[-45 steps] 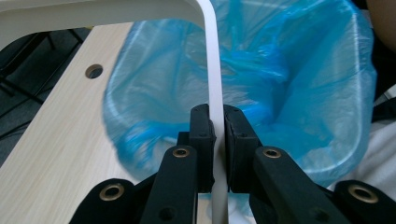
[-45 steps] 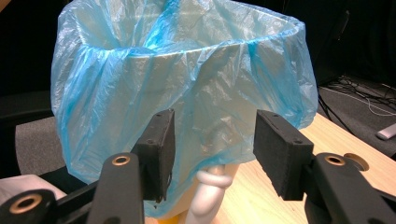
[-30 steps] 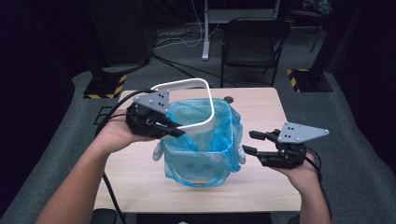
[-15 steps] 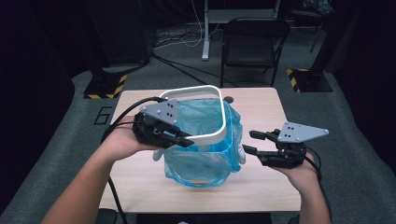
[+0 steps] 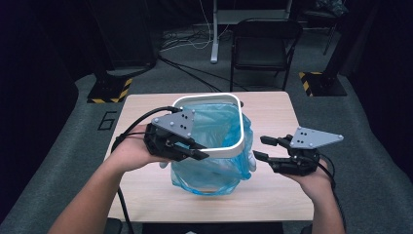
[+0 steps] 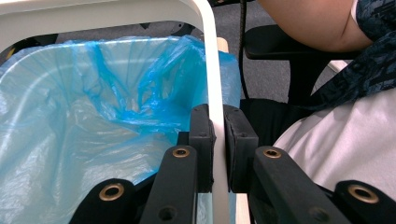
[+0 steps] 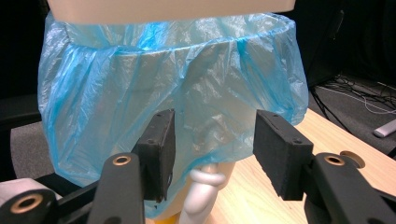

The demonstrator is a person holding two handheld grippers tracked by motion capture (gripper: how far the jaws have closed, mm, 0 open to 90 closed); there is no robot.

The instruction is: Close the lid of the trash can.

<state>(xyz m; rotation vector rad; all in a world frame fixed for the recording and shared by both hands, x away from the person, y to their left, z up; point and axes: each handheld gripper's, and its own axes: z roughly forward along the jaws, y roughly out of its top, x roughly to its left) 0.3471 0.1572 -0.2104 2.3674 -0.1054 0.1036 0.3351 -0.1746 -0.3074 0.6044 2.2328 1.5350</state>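
One left gripper [image 5: 199, 155] pinches the single white ring [image 5: 239, 131] above one blue bag [image 5: 214, 170], while at three o'clock the right gripper [image 5: 260, 147] waits half-open, empty.

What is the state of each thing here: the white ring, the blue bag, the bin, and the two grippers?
White ring: lifted, clamped by left gripper.
Blue bag: open, draped over the bin's rim.
Bin: upright on the table.
Left gripper: shut on ring.
Right gripper: open, holding nothing.

wooden table [image 5: 272, 195], black folding chair [image 5: 263, 46] behind it, floor cables [image 5: 190, 41], perhaps striped stand bases [image 5: 111, 90]
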